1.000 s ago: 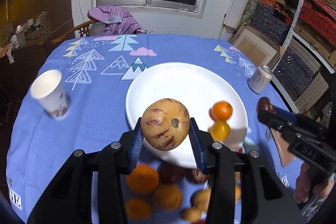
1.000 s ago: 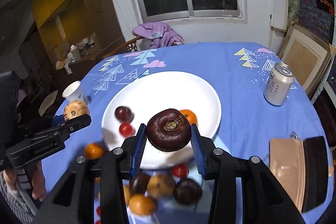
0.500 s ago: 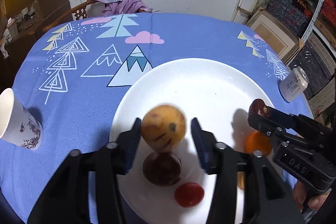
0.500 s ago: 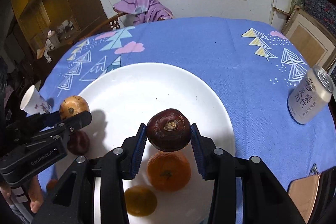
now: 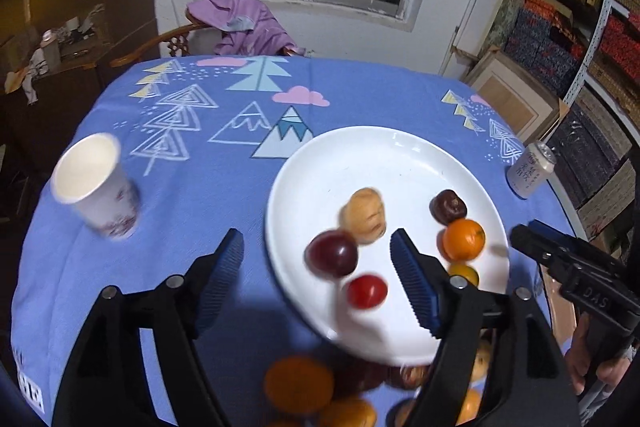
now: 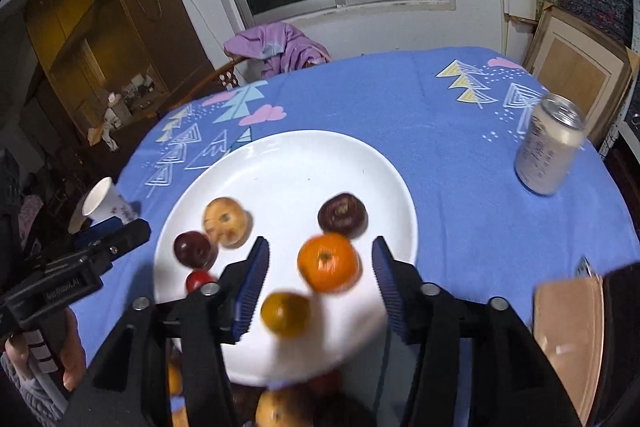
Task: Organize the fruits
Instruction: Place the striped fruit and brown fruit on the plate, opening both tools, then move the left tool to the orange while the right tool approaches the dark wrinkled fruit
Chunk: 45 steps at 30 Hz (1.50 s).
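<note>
A white plate (image 5: pixel 384 163) (image 6: pixel 304 159) sits on the blue tablecloth. On it lie a tan streaked fruit (image 5: pixel 364 215) (image 6: pixel 226 221), a dark purple fruit (image 5: pixel 448 206) (image 6: pixel 343 215), an orange (image 5: pixel 464 239) (image 6: pixel 328 261), a dark red plum (image 5: pixel 331 253) (image 6: pixel 193 249), a red tomato (image 5: pixel 366 291) (image 6: pixel 199 279) and a yellow-orange fruit (image 6: pixel 285 313). My left gripper (image 5: pixel 318 281) is open and empty over the plate's near left rim. My right gripper (image 6: pixel 318 285) is open and empty above the orange. More oranges and dark fruits (image 5: pixel 300 385) (image 6: pixel 280 411) lie on the cloth below the plate.
A paper cup (image 5: pixel 94 187) (image 6: pixel 106 207) stands left of the plate. A drink can (image 5: pixel 530 175) (image 6: pixel 550 147) stands at the right. A brown and black case (image 6: pixel 568 323) lies near the right table edge. A chair with purple cloth (image 5: pixel 240 23) stands behind.
Both grippers opened and pulled back. The tan fruit left the left gripper and the dark purple fruit left the right gripper; both now lie on the plate.
</note>
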Tool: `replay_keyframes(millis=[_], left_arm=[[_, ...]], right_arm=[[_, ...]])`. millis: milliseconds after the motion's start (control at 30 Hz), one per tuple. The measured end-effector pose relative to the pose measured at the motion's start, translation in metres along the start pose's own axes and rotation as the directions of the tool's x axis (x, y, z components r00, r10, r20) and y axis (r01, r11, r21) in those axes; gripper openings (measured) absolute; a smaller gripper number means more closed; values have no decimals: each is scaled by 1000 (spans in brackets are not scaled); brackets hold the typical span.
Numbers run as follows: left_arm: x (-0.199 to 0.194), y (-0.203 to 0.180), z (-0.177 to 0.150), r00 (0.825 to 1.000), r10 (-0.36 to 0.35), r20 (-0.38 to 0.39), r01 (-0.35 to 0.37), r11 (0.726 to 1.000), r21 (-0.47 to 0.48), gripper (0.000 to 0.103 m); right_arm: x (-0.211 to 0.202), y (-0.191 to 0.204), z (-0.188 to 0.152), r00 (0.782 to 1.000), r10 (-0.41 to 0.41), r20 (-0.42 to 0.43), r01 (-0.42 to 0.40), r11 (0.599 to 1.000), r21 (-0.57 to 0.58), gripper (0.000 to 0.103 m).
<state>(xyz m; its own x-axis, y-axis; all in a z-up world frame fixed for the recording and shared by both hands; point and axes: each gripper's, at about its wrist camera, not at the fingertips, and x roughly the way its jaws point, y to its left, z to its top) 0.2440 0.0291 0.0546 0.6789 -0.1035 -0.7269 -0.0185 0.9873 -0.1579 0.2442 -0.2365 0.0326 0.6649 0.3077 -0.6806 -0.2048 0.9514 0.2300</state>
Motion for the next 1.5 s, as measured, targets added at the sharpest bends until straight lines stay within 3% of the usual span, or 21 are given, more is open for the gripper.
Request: replay_keyframes(millis=[133, 267, 467, 600, 767, 1000, 1400, 1467, 1500], left_arm=[[-39, 21, -49, 998, 34, 48, -32, 999, -34, 79], [-53, 43, -101, 999, 39, 38, -36, 996, -85, 79], [-59, 48, -142, 997, 71, 28, -69, 995, -66, 80], [-58, 35, -148, 997, 64, 33, -64, 998, -1, 80], [-46, 23, -152, 994, 111, 16, -112, 991, 69, 80], [-39, 35, -145, 991, 136, 18, -137, 990, 32, 86], [-20, 35, -136, 999, 39, -34, -38, 999, 15, 85], [-19, 36, -135, 999, 26, -37, -26, 1000, 6, 82], [-19, 35, -135, 999, 17, -35, -17, 1000, 10, 74]], right_arm=[[-41, -6, -43, 998, 26, 49, -27, 1000, 14, 61], [-61, -21, -82, 994, 49, 95, -55, 996, 67, 71], [-55, -31, -105, 997, 50, 53, -55, 993, 102, 71], [-52, -21, -108, 998, 28, 48, -30, 998, 56, 71], [-47, -14, -112, 999, 6, 36, -7, 1000, 19, 72], [-43, -14, -114, 1000, -17, 23, 17, 1000, 11, 72], [-33, -9, -118, 996, -88, 7, 88, 995, -45, 72], [-30, -10, -119, 995, -95, 0, 95, 994, -47, 72], [-29, -10, -119, 995, -98, -3, 97, 994, -50, 72]])
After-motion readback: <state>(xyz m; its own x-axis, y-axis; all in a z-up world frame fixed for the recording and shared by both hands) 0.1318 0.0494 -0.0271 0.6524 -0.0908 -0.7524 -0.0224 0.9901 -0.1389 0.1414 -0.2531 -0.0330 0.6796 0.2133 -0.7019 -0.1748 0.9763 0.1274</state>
